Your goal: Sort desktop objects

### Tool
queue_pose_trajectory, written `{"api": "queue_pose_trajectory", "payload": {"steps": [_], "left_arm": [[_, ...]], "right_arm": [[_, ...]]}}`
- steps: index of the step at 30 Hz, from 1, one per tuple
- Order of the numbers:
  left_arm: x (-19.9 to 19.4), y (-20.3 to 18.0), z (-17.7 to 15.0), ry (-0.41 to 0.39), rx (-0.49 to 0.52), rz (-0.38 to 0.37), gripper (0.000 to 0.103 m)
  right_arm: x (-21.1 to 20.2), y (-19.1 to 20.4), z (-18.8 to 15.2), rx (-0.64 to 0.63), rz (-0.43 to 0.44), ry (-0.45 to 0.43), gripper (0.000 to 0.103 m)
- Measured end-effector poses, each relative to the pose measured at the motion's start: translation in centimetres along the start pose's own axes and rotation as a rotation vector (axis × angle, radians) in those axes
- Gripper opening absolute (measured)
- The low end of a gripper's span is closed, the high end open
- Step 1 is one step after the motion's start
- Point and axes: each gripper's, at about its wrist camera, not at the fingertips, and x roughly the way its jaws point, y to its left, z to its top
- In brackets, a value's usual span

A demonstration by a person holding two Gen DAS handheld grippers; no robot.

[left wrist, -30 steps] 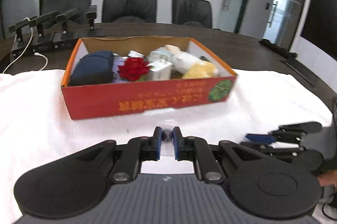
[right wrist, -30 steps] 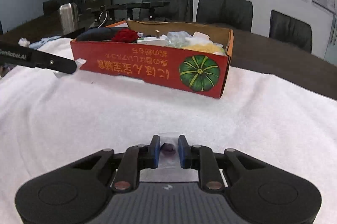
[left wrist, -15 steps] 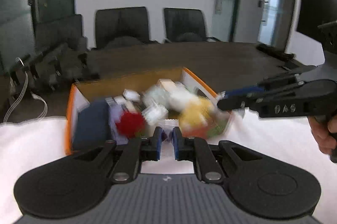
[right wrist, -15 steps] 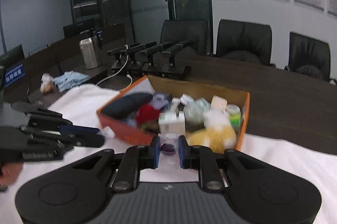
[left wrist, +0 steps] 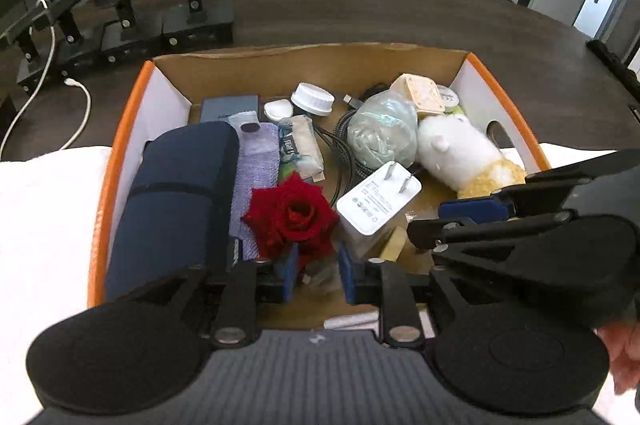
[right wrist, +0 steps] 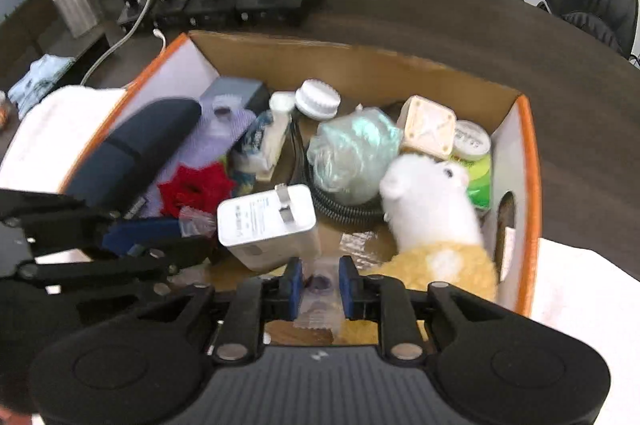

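left wrist view, looking steeply down. nearest, at 6 o'clock, my left gripper (left wrist: 318,275): its jaws have just been opening and now stand apart, released. a small clear bag (right wrist: 195,221) sits loosely between them, no longer pinched.

at 3 o'clock my right gripper (right wrist: 320,283) reaches in beside it, jaws narrow and clenched on a clear bag with a dark purple piece (right wrist: 318,309) inside. both bags hang over the near end of an orange-rimmed cardboard box (left wrist: 102,193).

these bags look feather-light, limp and slick. i judge a pinch on the flat film near the top edge is best. they should drop freely, but film can cling to a pad.

just beyond my left fingers, at 12 o'clock, is a red rose (left wrist: 290,215). a white charger plug (left wrist: 378,199) lies at 1 o'clock and a long navy case (left wrist: 176,201) at 10 o'clock. further in are a white and yellow plush toy (left wrist: 460,153), a pale green bundle in plastic (left wrist: 380,137) and a white bottle cap (left wrist: 312,99).

the box rests on a white towel (left wrist: 40,225). a dark table (left wrist: 360,13) lies beyond.
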Motion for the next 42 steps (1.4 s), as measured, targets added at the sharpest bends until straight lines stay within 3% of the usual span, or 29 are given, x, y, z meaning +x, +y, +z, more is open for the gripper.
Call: {"api": "queue_pose_trajectory", "payload": {"steps": [1,3,4,5,7,9,13,15,20,24,28,34,42], "left_arm": [[-0.9,0.0,-0.3,-0.014,-0.004,0.001,0.051],[-2.9,0.6,-0.3,-0.061,-0.024,-0.002,0.069],[-3.8,0.9,-0.1,-0.084,-0.028,-0.008,0.082],[-4.7,1.1,-0.1,-0.108,-0.029,0.004,0.086],[-6.1,1.3,0.0,-0.137,-0.027,0.049,0.096],[-6.7,1.7,-0.1,-0.123,-0.055,0.064,0.102],[-7.6,2.5,-1.5,-0.134,-0.111,0.132,0.103],[-8.4,3.0,-2.4,-0.164,-0.122,0.166,0.103],[-10.7,3.0,-5.2,-0.268,-0.088,0.212,0.103],[-12.4,2.8,-8.2,-0.329,-0.075,0.179,0.103],[-13.6,2.7,-11.6,-0.354,-0.100,0.146,0.103],[-13.6,2.3,-16.9,-0.333,-0.099,0.100,0.103],[-13.2,1.5,-24.0,-0.321,-0.095,0.087,0.103]], "right_arm": [[-0.6,-0.2,-0.2,0.006,0.011,-0.009,0.026],[-2.2,-1.0,-0.2,0.039,0.016,-0.039,0.038],[-3.2,-1.4,-0.3,0.062,0.005,-0.054,0.058],[-4.1,-1.8,-0.2,0.081,-0.003,-0.070,0.079],[-5.9,-2.4,-0.4,0.104,-0.010,-0.103,0.088],[-7.2,-2.5,-0.6,0.127,-0.035,-0.126,0.088],[-8.9,-1.4,-2.0,0.128,-0.107,-0.156,0.091],[-9.3,-0.6,-2.9,0.110,-0.143,-0.174,0.096],[-11.6,1.9,-7.2,0.082,-0.184,-0.327,0.100],[-12.6,3.8,-10.3,0.071,-0.203,-0.405,0.101],[-13.2,4.6,-13.2,0.116,-0.148,-0.430,0.103],[-13.2,6.2,-18.2,0.128,-0.106,-0.453,0.103],[-12.3,8.5,-25.4,0.094,-0.159,-0.480,0.103]]}}
